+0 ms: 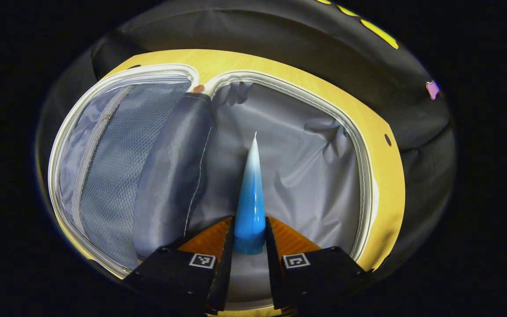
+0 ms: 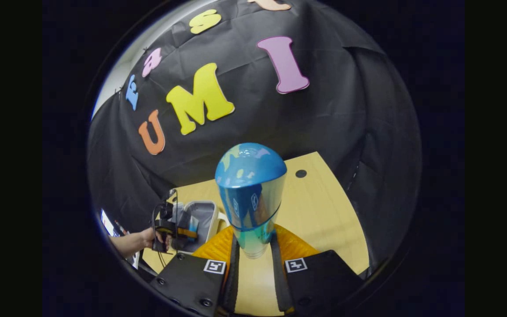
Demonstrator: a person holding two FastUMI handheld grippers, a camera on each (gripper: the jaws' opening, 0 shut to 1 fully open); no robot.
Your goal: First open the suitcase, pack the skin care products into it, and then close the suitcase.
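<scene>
Packing step: left gripper (image 1: 250, 240) clamped on a blue tube (image 1: 251, 198) above the open suitcase (image 1: 306, 167); right gripper (image 2: 253, 255) clamped on a blue bottle (image 2: 251, 193) over the worktop (image 2: 319, 211). Next: lower and release.

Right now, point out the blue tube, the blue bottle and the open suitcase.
blue tube (image 1: 250, 207): left gripper view, mid body.
blue bottle (image 2: 251, 193): right gripper view, upper body.
open suitcase (image 1: 280, 145): left gripper view, grey lining.

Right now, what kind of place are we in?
Likely a staged recording booth, not a home: a black cloth wall drapes behind a bare wooden table, where an open suitcase lies, and both handheld grippers hold skincare items.
</scene>
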